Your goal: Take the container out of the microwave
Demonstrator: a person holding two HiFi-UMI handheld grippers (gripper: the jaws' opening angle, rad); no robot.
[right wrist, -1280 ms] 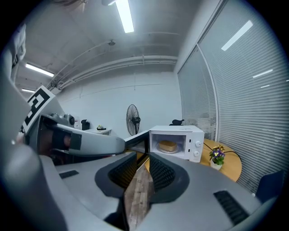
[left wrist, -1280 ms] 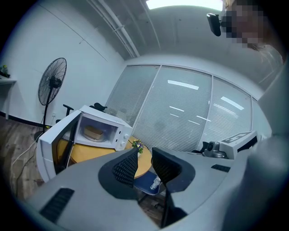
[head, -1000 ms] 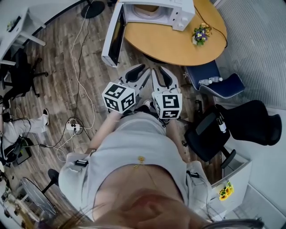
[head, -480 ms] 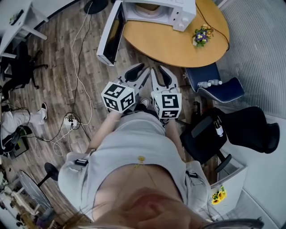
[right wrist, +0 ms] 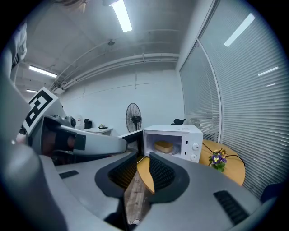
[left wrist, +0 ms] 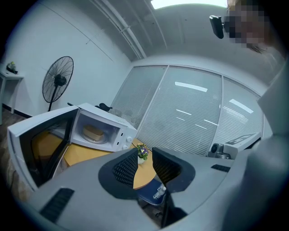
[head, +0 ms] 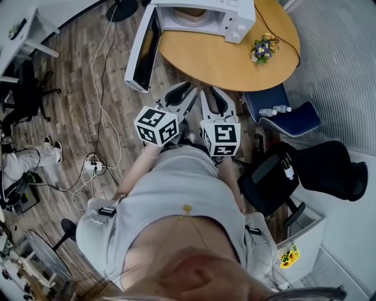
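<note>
You are only approaching: the shallow tan container point(right wrist: 164, 146) sits inside the open white microwave point(head: 234, 16), well away. Left gripper point(left wrist: 144, 154) and right gripper point(right wrist: 143, 160) are empty, jaws narrowly apart. Next, step closer and widen one.

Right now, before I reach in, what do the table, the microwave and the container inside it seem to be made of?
Table: wood or wood veneer, judging by its smooth, even orange-brown top with a slight sheen.
Microwave: white casing, painted metal or plastic; the plain matt surface leaves it open.
Container: tan and dull, perhaps paper pulp or plastic; it is too small to tell.
</note>
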